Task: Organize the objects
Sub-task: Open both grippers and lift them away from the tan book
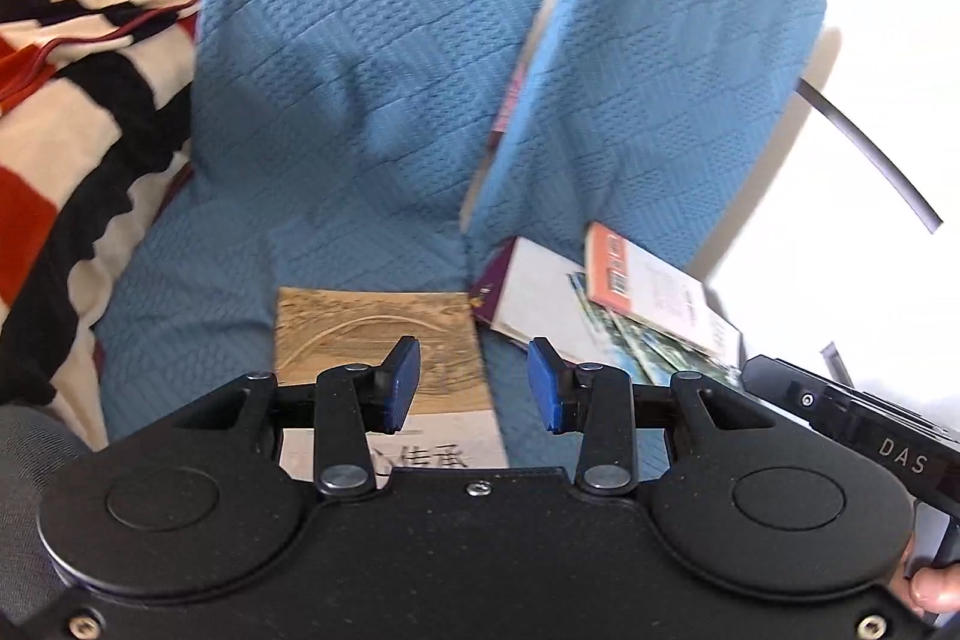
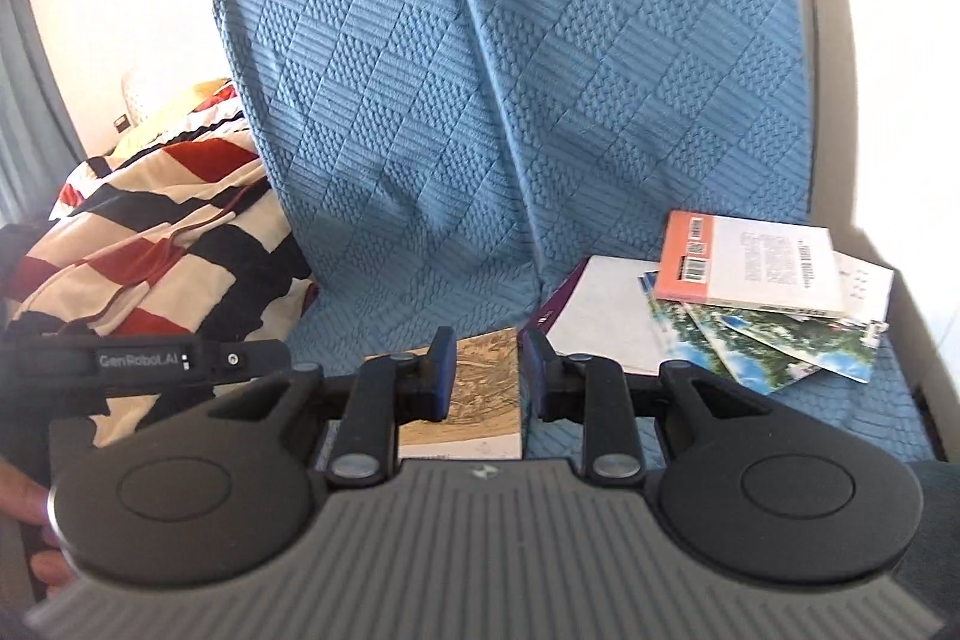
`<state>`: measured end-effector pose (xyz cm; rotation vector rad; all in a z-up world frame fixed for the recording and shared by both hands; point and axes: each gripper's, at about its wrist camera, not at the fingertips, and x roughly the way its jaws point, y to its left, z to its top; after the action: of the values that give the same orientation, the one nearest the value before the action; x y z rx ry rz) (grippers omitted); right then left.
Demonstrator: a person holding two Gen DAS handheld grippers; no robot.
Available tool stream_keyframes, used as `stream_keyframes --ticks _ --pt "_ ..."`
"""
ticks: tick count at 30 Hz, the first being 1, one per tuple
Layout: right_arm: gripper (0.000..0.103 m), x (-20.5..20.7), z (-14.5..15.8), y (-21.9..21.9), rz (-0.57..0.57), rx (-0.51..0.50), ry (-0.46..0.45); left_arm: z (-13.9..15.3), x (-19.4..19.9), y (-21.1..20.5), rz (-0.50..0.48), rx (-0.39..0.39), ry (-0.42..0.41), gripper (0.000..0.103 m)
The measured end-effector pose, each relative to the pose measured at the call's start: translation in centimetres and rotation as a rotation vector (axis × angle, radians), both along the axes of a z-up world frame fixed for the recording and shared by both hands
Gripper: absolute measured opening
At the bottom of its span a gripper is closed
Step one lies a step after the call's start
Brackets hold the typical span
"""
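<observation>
blue sofa [image 2: 372, 112]; both fingers spread, empty; books [image 2: 744, 274] whole only right view.

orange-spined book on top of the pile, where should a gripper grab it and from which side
Probably its near right corner. The orange-spined book lies flat on top of the fanned magazines on the blue sofa seat, and that corner overhangs them, so one finger can slip under. Come in low from the front; the backrest blocks the far side. Both the left gripper and right gripper look empty.
</observation>
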<state>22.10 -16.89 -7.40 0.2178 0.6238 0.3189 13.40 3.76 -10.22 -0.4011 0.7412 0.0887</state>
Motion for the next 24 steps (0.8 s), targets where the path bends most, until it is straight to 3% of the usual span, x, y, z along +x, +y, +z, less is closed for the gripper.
stream_keyframes --ticks 5,24 --pt "0.028 -1.4 0.2 -1.1 -0.034 -0.002 0.006 0.8 -0.2 -2.0 -0.047 0.012 -0.009 0.038" --pt "0.029 -3.6 0.8 -2.3 -0.054 -0.036 -0.025 1.5 -1.7 -4.3 -0.044 0.014 -0.004 0.038"
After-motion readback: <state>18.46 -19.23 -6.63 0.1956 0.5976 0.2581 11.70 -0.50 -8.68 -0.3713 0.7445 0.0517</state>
